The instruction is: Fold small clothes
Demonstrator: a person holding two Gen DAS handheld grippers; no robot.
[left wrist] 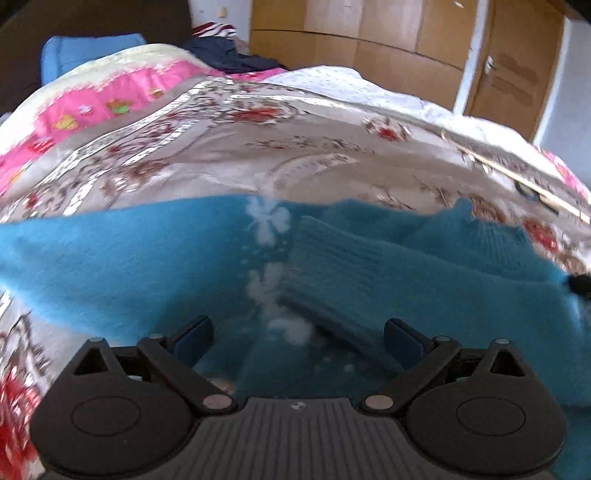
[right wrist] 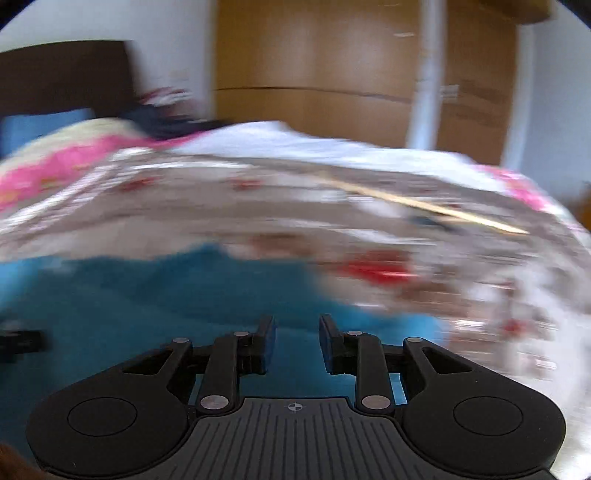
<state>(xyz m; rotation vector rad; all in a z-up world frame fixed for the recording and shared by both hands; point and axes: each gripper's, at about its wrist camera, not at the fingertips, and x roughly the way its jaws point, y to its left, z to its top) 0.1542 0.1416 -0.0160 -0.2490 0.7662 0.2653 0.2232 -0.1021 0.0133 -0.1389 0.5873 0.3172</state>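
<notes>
A small blue knitted sweater (left wrist: pixel 147 266) with white flower motifs lies flat on a flowered bedspread (left wrist: pixel 229 158). One ribbed sleeve (left wrist: pixel 343 291) is folded across its front. My left gripper (left wrist: pixel 298 334) is open just above the sweater, with nothing between its pads. My right gripper (right wrist: pixel 297 341) is open with a narrower gap, over the sweater's (right wrist: pixel 166 295) right part; this view is motion-blurred. A black tip at the left wrist view's right edge (left wrist: pixel 580 286) seems to be the right gripper.
A thin wooden stick (left wrist: pixel 517 177) lies on the bedspread at the right, also seen in the right wrist view (right wrist: pixel 424 206). A pink quilt (left wrist: pixel 122 92), a blue pillow (left wrist: pixel 88 50) and dark clothes (left wrist: pixel 229 55) lie at the far side. A wooden wardrobe (left wrist: pixel 369 33) stands behind.
</notes>
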